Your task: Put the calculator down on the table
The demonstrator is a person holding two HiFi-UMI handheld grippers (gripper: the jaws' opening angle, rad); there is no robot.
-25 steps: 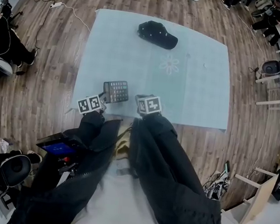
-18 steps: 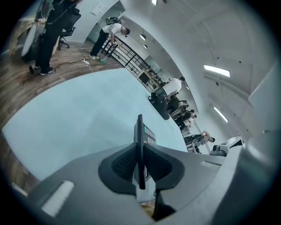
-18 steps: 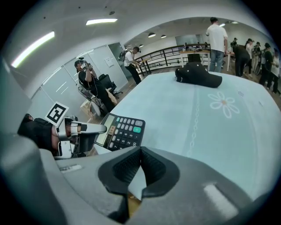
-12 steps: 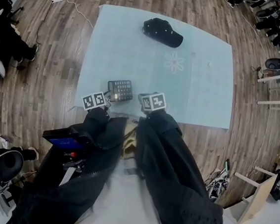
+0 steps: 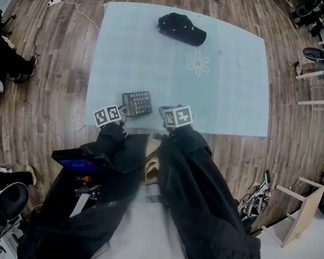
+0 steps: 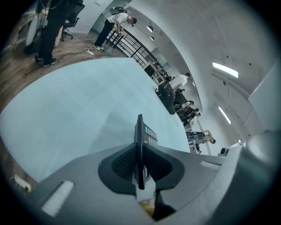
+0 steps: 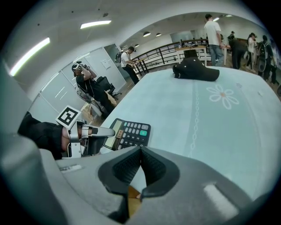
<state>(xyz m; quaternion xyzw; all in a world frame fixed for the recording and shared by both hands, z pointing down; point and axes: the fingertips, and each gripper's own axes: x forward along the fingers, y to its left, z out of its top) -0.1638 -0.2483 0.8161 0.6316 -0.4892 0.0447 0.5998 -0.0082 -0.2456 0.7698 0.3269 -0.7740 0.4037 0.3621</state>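
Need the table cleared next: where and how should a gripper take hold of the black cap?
Probably the brim of the black cap: it juts out thin and flat to the right, while the crown is domed. Come in low from that side with the right gripper, which is empty, opening it first.

Cap (image 5: 182,28): black, peaked; lies on the far part of the cloth.
Cloth (image 5: 151,67): pale blue, faint grid, spread flat.
Flower (image 5: 198,63): white outline printed on the cloth, near the cap, on its right and nearer the viewer.
Floor (image 5: 57,86): wood planks, on all sides of the cloth.
Power strip (image 5: 53,1): white, on the floor off the cloth's far left corner; white cable (image 5: 82,13) trailing from it.
Office chair (image 5: 2,201): black, lower left.
Bystanders (image 7: 214,30): standing beyond the cap, by a dark railing (image 7: 160,55).
Ceiling lights (image 7: 95,24): long strips, lit.
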